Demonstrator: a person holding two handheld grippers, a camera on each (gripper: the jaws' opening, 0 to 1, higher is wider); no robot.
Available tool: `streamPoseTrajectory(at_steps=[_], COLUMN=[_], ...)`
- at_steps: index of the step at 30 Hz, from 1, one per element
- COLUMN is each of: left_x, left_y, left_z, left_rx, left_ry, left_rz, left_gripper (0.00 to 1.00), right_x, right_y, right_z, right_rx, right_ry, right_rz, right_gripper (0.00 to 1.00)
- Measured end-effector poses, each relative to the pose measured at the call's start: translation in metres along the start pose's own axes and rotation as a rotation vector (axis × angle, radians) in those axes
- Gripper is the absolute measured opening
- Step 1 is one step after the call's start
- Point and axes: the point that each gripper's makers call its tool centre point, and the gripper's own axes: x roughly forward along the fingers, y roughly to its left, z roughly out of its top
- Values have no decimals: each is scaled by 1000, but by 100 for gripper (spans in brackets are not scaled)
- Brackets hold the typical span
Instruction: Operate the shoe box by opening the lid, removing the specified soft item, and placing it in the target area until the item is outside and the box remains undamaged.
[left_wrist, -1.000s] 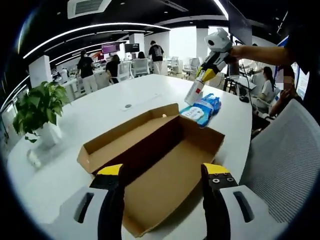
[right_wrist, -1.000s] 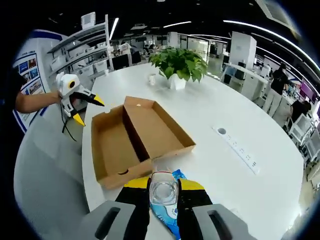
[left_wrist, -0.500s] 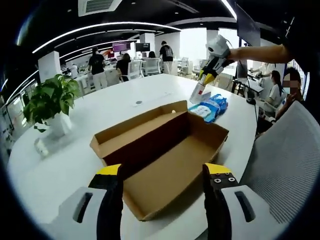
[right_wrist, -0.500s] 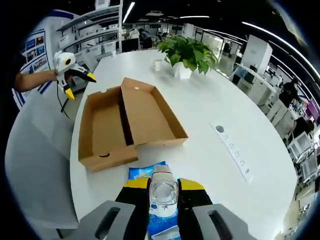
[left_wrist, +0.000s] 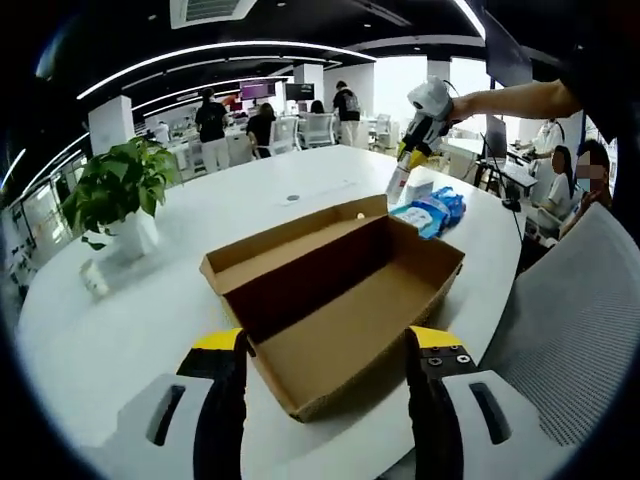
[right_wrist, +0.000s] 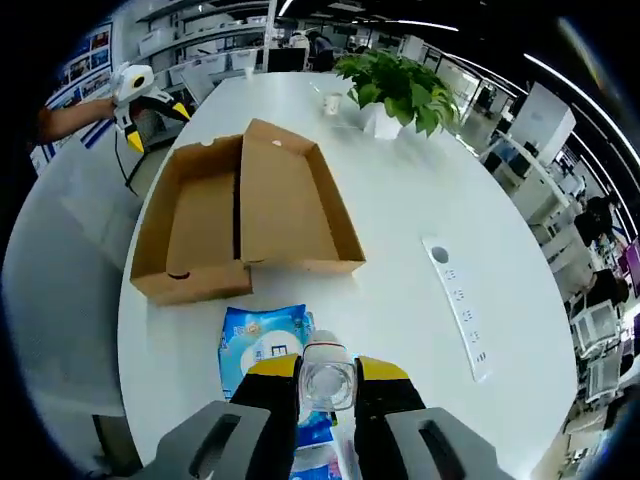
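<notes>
An open brown cardboard shoe box (left_wrist: 340, 290) lies empty on the white table, its lid folded back flat beside it (right_wrist: 290, 205). Blue soft packs (left_wrist: 432, 208) rest on the table just past the box's far end (right_wrist: 262, 345). My left gripper (left_wrist: 328, 345) hovers open at the box's near end, nothing between its jaws; it appears far off in the right gripper view (right_wrist: 140, 85). My right gripper (right_wrist: 327, 365) is shut on a clear plastic bottle (right_wrist: 327, 388) above the blue packs. The left gripper view has that gripper (left_wrist: 425, 105) holding the bottle (left_wrist: 398, 185) upright.
A potted plant (left_wrist: 118, 195) and a small cup (right_wrist: 332, 103) stand at one side of the table. A power strip (right_wrist: 458, 305) is set into the tabletop. A grey chair back (left_wrist: 565, 330) sits by the table edge. People stand in the office behind.
My right gripper has carried the bottle away from the box, so the blue pack now lies between them. The left gripper stays open; its view has shifted slightly.
</notes>
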Motion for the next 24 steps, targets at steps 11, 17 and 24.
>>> streamPoseTrajectory(at_steps=[11, 17, 24], left_x=[-5, -6, -10], left_y=[5, 5, 6], left_z=[-6, -8, -11], left_rx=[-14, -25, -39], left_ry=[7, 4, 3], left_rz=[19, 24, 40], left_gripper=[66, 66, 66], right_x=[15, 23, 31], right_y=[-14, -13, -23], right_z=[-12, -17, -29], right_rx=[-78, -118, -155], right_ry=[67, 114, 170], right_rz=[25, 44, 61], right_gripper=[16, 17, 17])
